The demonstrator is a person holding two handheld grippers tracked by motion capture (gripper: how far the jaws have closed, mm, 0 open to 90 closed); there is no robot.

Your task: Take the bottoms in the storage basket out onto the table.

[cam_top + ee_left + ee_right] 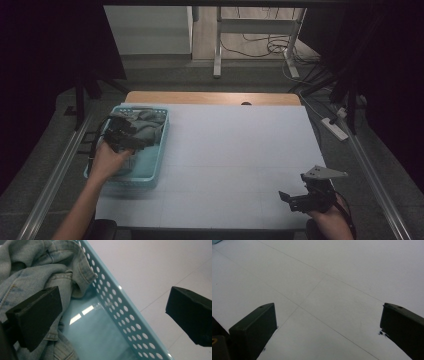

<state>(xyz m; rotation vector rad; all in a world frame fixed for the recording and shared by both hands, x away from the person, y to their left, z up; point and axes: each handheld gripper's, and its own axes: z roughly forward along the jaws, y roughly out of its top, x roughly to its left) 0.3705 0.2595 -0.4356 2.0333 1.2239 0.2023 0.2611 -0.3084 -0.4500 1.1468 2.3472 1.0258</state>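
A light blue perforated basket (155, 165) stands at the table's left side with crumpled pale denim clothing (145, 127) heaped in its far half. My left gripper (131, 142) hovers over the basket, open, its jaws spread wide. In the left gripper view one jaw hangs over the denim (30, 272), the other beyond the basket's wall (125, 315), and the gripper (113, 315) holds nothing. My right gripper (290, 199) rests low near the table's front right, open and empty; in the right gripper view the gripper (329, 327) faces bare white table.
The white table surface (240, 155) stretches wide between the basket and the right gripper. A wooden edge (210, 98) runs along the far side. Metal rails flank the table, and a power strip (334, 128) with cables lies on the floor at the right.
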